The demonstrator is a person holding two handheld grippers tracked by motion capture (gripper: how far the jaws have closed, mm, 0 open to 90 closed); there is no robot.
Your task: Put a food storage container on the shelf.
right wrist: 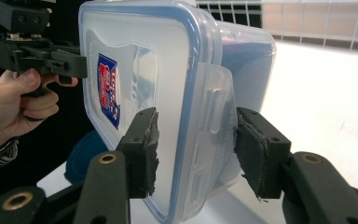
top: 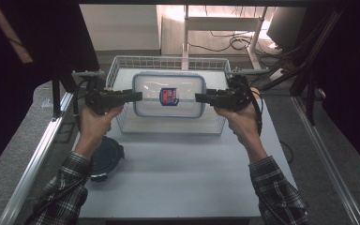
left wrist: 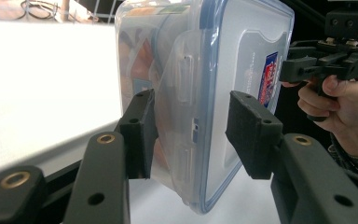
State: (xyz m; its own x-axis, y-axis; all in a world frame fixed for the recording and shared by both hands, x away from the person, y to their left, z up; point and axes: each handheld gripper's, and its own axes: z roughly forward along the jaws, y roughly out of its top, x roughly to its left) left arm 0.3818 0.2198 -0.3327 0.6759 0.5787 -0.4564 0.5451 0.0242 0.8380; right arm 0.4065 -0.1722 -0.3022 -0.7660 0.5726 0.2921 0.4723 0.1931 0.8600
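Observation:
A clear plastic food box [top: 168,96] with a blue-rimmed lid and a red and blue label hangs level over the white wire basket [top: 168,60]. My left gripper [top: 138,96] is shut on its left end and my right gripper [top: 199,97] on its right end. In the left gripper view, the box [left wrist: 200,70] stands on edge between my left gripper [left wrist: 193,135] pads, across the side latch. The right gripper view shows the box [right wrist: 168,70] pinched by my right gripper [right wrist: 196,149], one pad on the lid and one on the latch.
A dark blue round container [top: 108,157] sits on the white table [top: 183,178] at the near left, below the left forearm. The wire basket's walls rise under and behind the box. Metal rails run along both table sides. Cables lie on the floor beyond.

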